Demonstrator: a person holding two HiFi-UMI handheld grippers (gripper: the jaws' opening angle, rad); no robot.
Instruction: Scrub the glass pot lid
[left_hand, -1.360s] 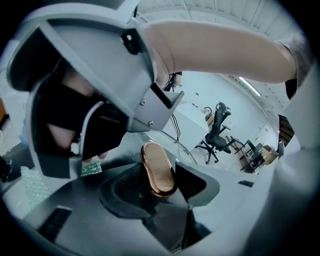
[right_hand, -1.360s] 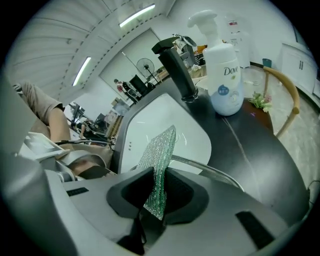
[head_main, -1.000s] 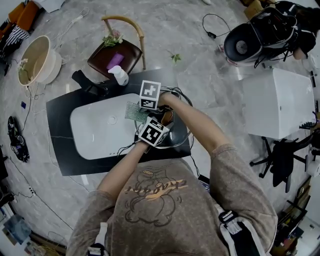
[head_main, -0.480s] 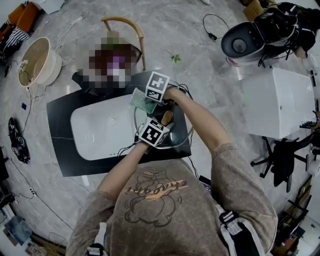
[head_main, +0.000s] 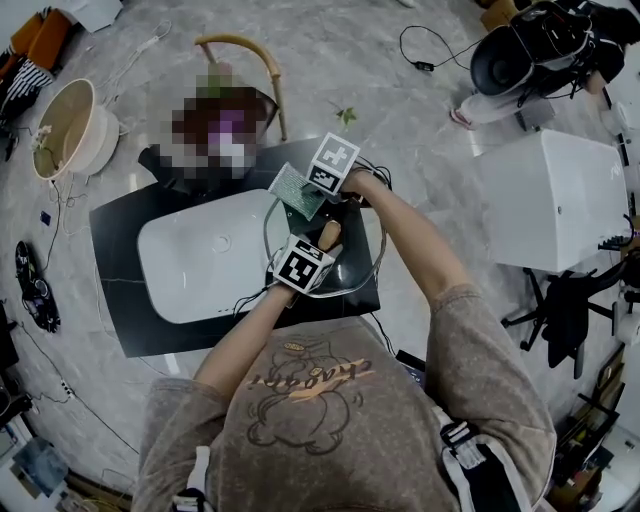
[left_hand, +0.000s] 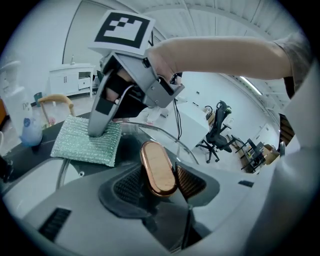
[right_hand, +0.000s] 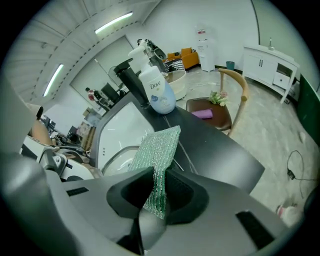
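Note:
The glass pot lid (head_main: 365, 262) is held tilted over the right end of the white sink (head_main: 190, 262). My left gripper (head_main: 322, 243) is shut on the lid's oval copper-coloured knob (left_hand: 157, 167), which fills the gap between its jaws. My right gripper (head_main: 312, 195) is shut on a green scrub pad (head_main: 296, 188), pinching one edge of it (right_hand: 159, 150). In the left gripper view the pad (left_hand: 87, 141) lies flat against the lid's far rim (left_hand: 162, 134), with the right gripper's fingers (left_hand: 100, 125) pressing on it.
The sink sits in a black counter (head_main: 125, 305). A white soap bottle (right_hand: 160, 95) and a black faucet (right_hand: 131, 80) stand at the counter's far edge. Behind it is a wooden chair (head_main: 240, 45). A white cabinet (head_main: 550, 200) stands to the right.
My right gripper has carried the green pad to the right and away from me along the lid's far side, rolling as it went. The left gripper and the lid have stayed put.

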